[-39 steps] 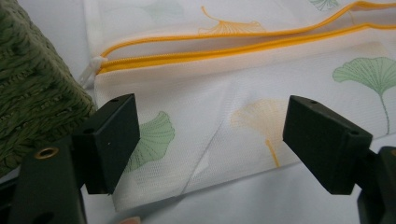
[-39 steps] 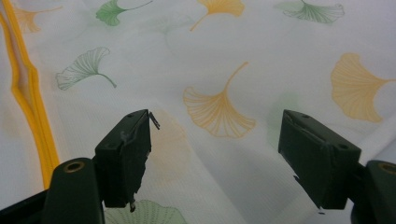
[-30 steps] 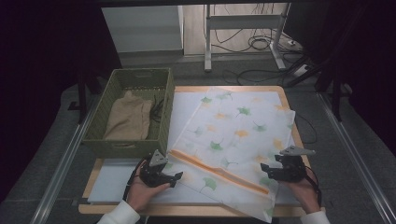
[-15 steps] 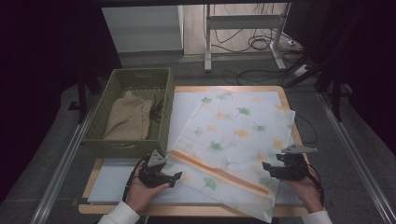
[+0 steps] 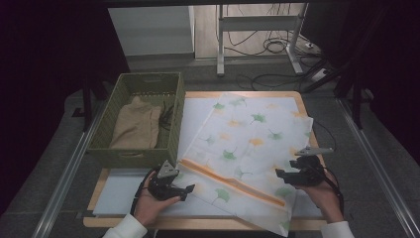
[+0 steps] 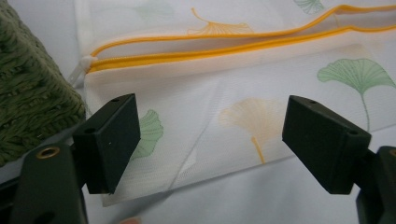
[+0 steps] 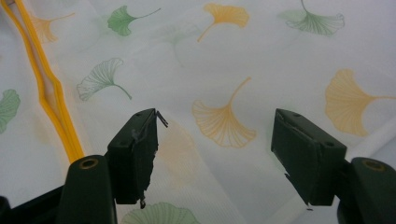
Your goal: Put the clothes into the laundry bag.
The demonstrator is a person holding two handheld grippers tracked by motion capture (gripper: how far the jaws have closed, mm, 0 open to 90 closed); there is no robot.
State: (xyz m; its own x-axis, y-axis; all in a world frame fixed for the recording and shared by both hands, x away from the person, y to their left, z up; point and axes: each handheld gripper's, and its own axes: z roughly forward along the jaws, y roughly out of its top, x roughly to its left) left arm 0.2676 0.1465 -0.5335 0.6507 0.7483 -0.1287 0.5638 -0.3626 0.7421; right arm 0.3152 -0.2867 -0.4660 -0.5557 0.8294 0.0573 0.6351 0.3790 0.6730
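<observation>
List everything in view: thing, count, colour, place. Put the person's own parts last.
Mesh laundry bag: one, white with green and orange ginkgo leaves, spread across the middle and right of the table.
Zipper: one, orange, along the bag's near end, with a white pull at its left end by the basket.
Basket: one, green woven, table's far left.
Garment: one, tan, lying inside the basket.
Cord: one, dark, inside the basket against its right wall.
Table: one, wooden edge with a pale mat on top.
Left claw: one, black, open, at the bag's near left corner.
Right claw: one, black, open, over the bag's near right part.
Hands: two, left and right, with white sleeves.
</observation>
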